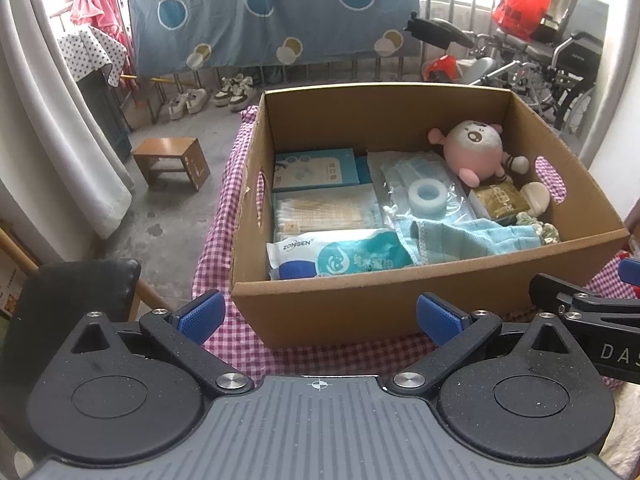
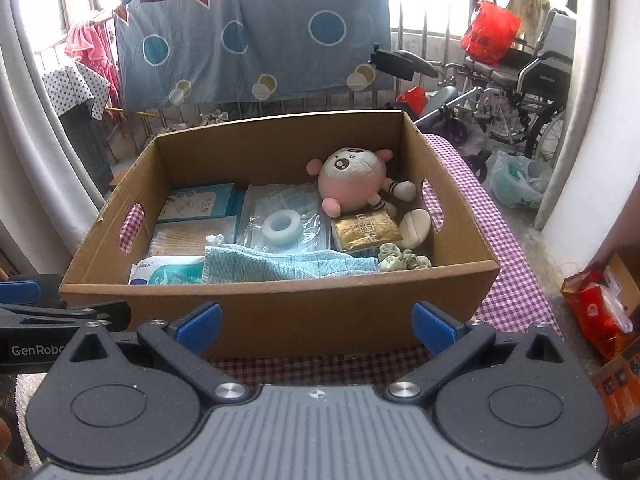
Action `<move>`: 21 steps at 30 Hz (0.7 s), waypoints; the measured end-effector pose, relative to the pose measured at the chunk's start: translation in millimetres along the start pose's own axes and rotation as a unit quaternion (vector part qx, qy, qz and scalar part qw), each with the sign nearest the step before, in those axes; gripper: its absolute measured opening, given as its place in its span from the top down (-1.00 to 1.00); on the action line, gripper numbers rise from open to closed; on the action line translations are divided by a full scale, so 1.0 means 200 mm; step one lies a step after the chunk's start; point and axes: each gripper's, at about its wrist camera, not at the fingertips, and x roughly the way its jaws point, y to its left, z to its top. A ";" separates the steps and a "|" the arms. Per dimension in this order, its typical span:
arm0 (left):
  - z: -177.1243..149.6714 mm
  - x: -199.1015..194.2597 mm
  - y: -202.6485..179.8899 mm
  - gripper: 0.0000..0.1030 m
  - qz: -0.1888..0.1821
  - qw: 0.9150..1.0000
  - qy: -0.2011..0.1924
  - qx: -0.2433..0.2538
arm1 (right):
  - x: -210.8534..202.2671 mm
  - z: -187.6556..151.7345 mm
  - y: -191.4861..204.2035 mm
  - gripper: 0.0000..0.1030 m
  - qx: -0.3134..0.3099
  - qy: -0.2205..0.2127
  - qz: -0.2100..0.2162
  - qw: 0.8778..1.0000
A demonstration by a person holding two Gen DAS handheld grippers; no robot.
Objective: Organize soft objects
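Across the middle of both wrist views sits an open cardboard box (image 1: 400,312) on a surface draped in pink-and-white checked cloth (image 1: 224,240). At the bottom of the left wrist frame the left gripper (image 1: 320,316) hovers just short of the box's near wall, its blue-padded fingers (image 1: 200,314) spread wide with nothing between them; the right gripper (image 2: 318,322) sits likewise at the bottom of its own frame, fingers apart and empty, and its black arm also pokes in at the right edge of the left view. Inside the box, toward the upper right, a round pink plush toy (image 2: 352,180) leans against the far corner. Below it lie a gold packet (image 2: 366,232), a cream round puff (image 2: 416,228) and a pale green scrunchie (image 2: 400,262). A light blue knitted cloth (image 2: 280,266) is draped along the near side, partly over a pack of wet wipes (image 1: 332,258). Centre of the box holds bagged face masks (image 2: 280,208) with a pale foam ring (image 2: 282,228) resting on top; to the left are a pack of cotton swabs (image 1: 324,212) and a teal carton (image 1: 316,170). Upper frame shows a hanging blue sheet (image 1: 272,12) with circles, and a wheelchair (image 2: 532,88) at upper right.
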 end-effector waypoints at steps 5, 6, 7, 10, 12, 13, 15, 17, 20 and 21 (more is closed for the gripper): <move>0.00 0.00 0.00 -0.99 0.000 1.000 0.001 0.000 | 0.00 0.00 0.00 -1.00 -0.001 0.000 0.000 1.000; 0.00 0.00 0.00 -0.99 0.001 1.000 0.001 0.000 | 0.00 0.00 0.00 -1.00 0.000 0.000 0.000 1.000; 0.00 0.00 0.00 -0.99 0.001 1.000 0.001 0.000 | 0.00 0.00 0.00 -1.00 0.000 0.000 0.000 1.000; 0.00 0.00 0.00 -0.99 0.001 1.000 0.001 0.001 | 0.00 0.00 0.00 -1.00 0.000 0.000 0.000 1.000; 0.00 0.00 0.00 -0.99 0.002 1.000 0.001 0.000 | 0.00 0.00 0.00 -1.00 0.001 0.000 0.000 1.000; 0.00 0.00 0.00 -0.99 0.002 1.000 0.001 0.000 | 0.00 0.00 0.00 -1.00 0.001 0.000 0.000 1.000; 0.00 0.00 0.00 -0.99 0.001 1.000 0.002 0.000 | 0.00 0.00 0.00 -1.00 0.001 0.001 0.000 1.000; 0.00 0.00 0.00 -0.99 0.002 1.000 0.001 0.000 | 0.00 0.00 0.00 -1.00 0.001 0.000 0.000 1.000; 0.00 0.00 0.00 -0.99 0.002 1.000 0.002 0.000 | 0.00 0.00 0.00 -1.00 0.002 0.001 0.000 1.000; 0.00 0.00 0.00 -0.99 0.002 1.000 0.002 0.000 | 0.00 0.00 0.00 -1.00 0.003 0.001 0.000 1.000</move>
